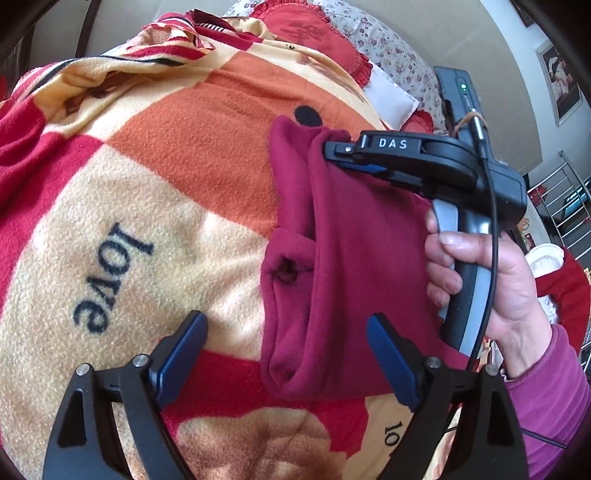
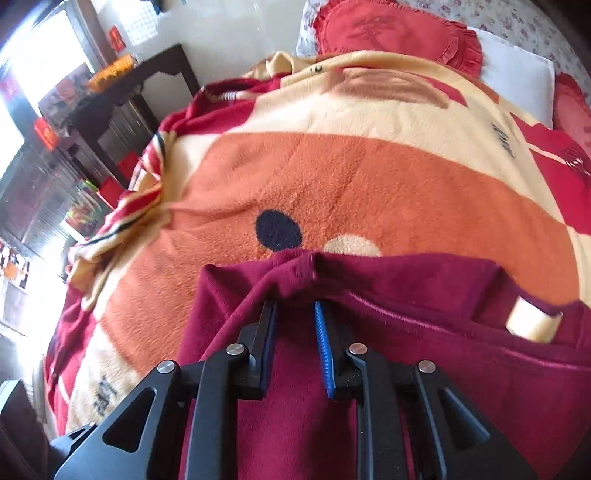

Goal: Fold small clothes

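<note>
A dark red fleece garment [image 1: 343, 266] lies partly folded on the blanket, a sleeve cuff [image 1: 286, 271] showing at its left side. My left gripper [image 1: 286, 332] is open and empty, just above the garment's near edge. My right gripper [image 1: 334, 157] reaches in from the right, its jaws closed on the garment's far fold. In the right wrist view the garment [image 2: 388, 288] bunches over my right gripper [image 2: 295, 308], whose blue pads [image 2: 322, 332] stand a little apart with cloth between them.
An orange, cream and red bear blanket [image 1: 147, 184] with "love" printed on it covers the bed. Red frilled pillows [image 1: 314, 33] and a white pillow [image 2: 517, 81] lie at the head. A dark table [image 2: 122, 96] stands left of the bed.
</note>
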Demonstrator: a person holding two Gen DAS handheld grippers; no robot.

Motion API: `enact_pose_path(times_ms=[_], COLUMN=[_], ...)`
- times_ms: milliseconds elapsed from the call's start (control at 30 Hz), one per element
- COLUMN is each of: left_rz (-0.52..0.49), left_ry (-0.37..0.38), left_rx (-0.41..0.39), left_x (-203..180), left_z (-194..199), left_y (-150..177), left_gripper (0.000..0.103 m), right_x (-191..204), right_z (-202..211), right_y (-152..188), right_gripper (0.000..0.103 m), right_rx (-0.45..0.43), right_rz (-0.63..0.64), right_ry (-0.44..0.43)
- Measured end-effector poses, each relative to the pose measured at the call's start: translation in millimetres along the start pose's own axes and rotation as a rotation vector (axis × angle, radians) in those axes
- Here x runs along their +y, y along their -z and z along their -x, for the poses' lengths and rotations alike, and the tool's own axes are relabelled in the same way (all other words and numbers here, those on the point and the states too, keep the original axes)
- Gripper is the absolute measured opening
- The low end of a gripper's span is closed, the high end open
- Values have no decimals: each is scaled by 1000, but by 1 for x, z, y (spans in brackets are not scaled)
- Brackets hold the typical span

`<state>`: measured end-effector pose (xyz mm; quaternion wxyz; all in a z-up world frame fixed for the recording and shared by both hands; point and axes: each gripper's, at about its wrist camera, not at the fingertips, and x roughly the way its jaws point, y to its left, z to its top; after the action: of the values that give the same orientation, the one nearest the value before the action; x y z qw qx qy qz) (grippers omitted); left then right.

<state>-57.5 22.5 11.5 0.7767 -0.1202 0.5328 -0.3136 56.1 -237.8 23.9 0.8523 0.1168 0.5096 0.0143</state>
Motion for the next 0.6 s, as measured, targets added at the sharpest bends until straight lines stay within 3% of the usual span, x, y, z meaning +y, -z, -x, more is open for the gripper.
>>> enact_pose_path(times_ms=[167, 233, 333, 433, 533, 567, 600], left_rz=[4, -9, -24, -18, -20, -24, -28], left_ry=[11, 2, -8, -3, -11, -18, -27], left_rx=[-15, -21, -20, -19, -15, -14, -14], left_x=[-4, -7, -10, -12, -14, -15, -17], left_z=[-4, -6, -6, -5, -5, -5, -5], left_y=[-3, -3, -1, -1, 0, 0, 1], left_gripper=[95, 96, 96, 96, 96, 96, 96], right_x=[6, 18, 46, 71, 81, 81, 78], right_z=[20, 22, 8, -14, -26, -25, -22], right_y=[-3, -4, -4, -1, 2, 3, 4], right_gripper=[7, 31, 38, 53, 56, 53, 43], right_rx=[2, 27, 101, 161, 164, 160, 149], right_rz=[-37, -17, 57, 170, 208, 206, 203], right_ry=[-56, -87, -80, 20, 85, 85, 93])
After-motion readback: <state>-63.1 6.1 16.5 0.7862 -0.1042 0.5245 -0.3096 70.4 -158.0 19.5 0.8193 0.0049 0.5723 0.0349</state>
